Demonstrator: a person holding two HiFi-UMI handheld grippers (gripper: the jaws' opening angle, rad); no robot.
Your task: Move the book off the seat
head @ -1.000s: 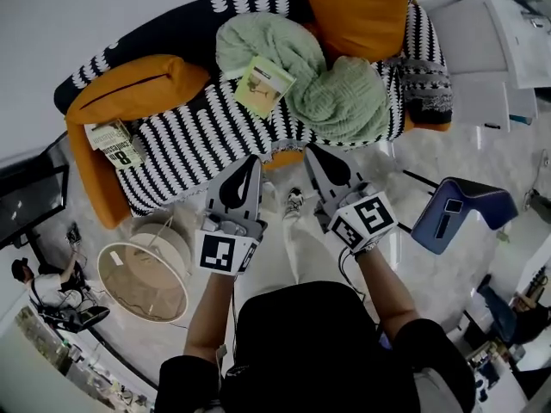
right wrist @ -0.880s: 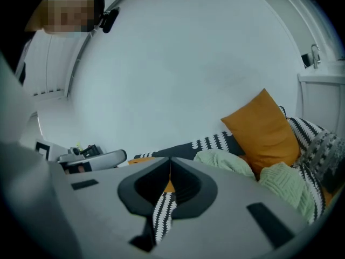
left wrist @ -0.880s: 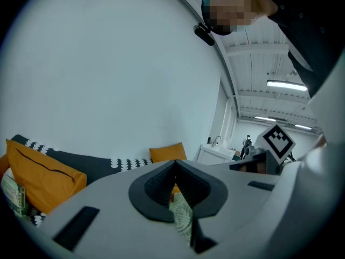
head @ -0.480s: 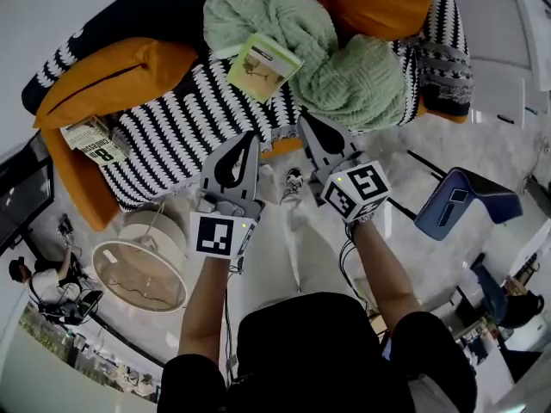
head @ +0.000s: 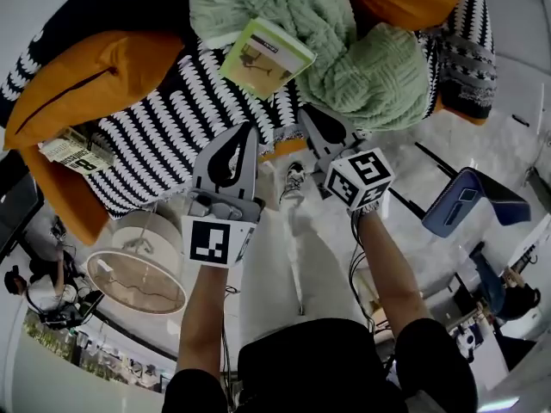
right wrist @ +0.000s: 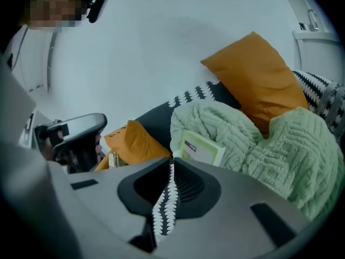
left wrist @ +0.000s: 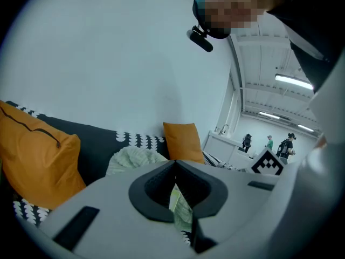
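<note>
A light green book [head: 265, 57] lies on the sofa seat [head: 181, 127], leaning against a green blanket [head: 362, 67]; the right gripper view also shows the book [right wrist: 202, 149], straight ahead past the jaw tips. My left gripper [head: 248, 127] hovers over the seat's front edge, short of the book, its jaws shut and empty. My right gripper [head: 304, 110] is beside it, just below the book and blanket, also shut on nothing. In the gripper views the left gripper [left wrist: 174, 162] and right gripper [right wrist: 172, 159] show their tips meeting.
Orange cushions [head: 95, 76] sit at the sofa's left and far right ends. A second book [head: 76, 151] rests on the left orange armrest. A round lamp shade [head: 138, 274] stands on the floor at the left, and a blue seat [head: 469, 203] at the right.
Both grippers have sunk and come closer to the sofa's front edge. The book now looks larger and nearer their tips. Both stay shut.
</note>
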